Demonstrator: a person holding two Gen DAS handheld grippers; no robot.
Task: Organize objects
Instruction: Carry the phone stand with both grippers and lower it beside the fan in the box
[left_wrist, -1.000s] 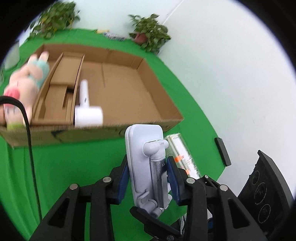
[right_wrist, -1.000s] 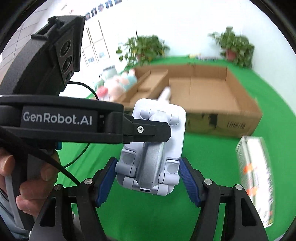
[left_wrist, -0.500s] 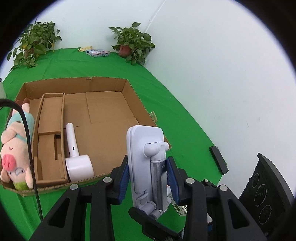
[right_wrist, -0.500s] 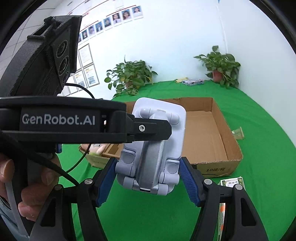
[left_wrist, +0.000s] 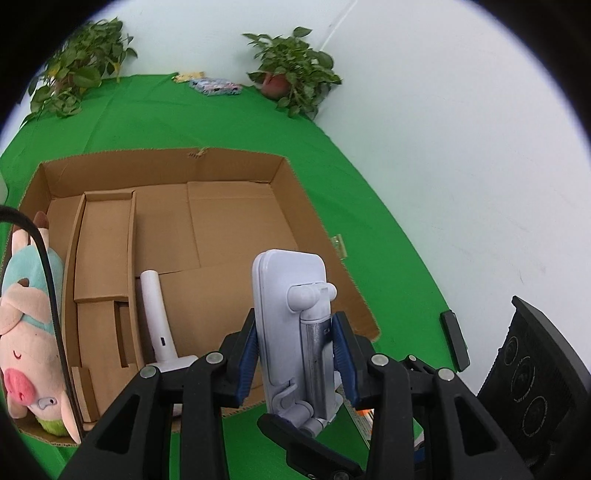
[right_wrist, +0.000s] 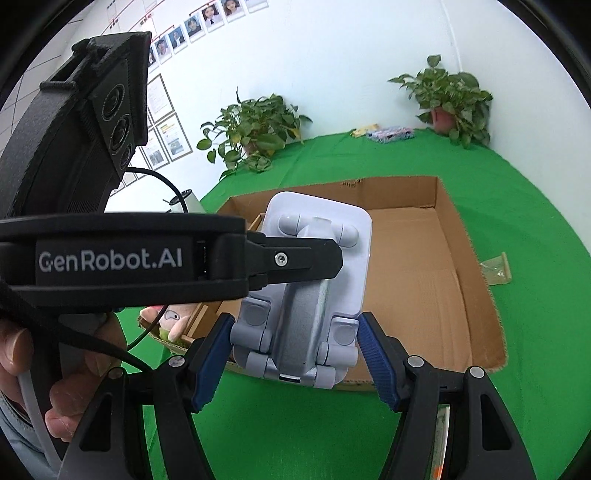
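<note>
Both grippers clamp a folding phone stand (left_wrist: 295, 325) above the cardboard box (left_wrist: 236, 229), where a plush pig (left_wrist: 26, 332) at nine o'clock and white handheld device (left_wrist: 157, 321) already lie; packets remain outside.

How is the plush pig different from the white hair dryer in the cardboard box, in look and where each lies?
The plush pig is soft, pink and teal; the white hair dryer is hard, smooth, plain white. The pig fills the narrow strip by the box's left wall; the dryer lies in the wide main section, right of the cardboard divider. Both rest inside the cardboard box, untouched.
</note>
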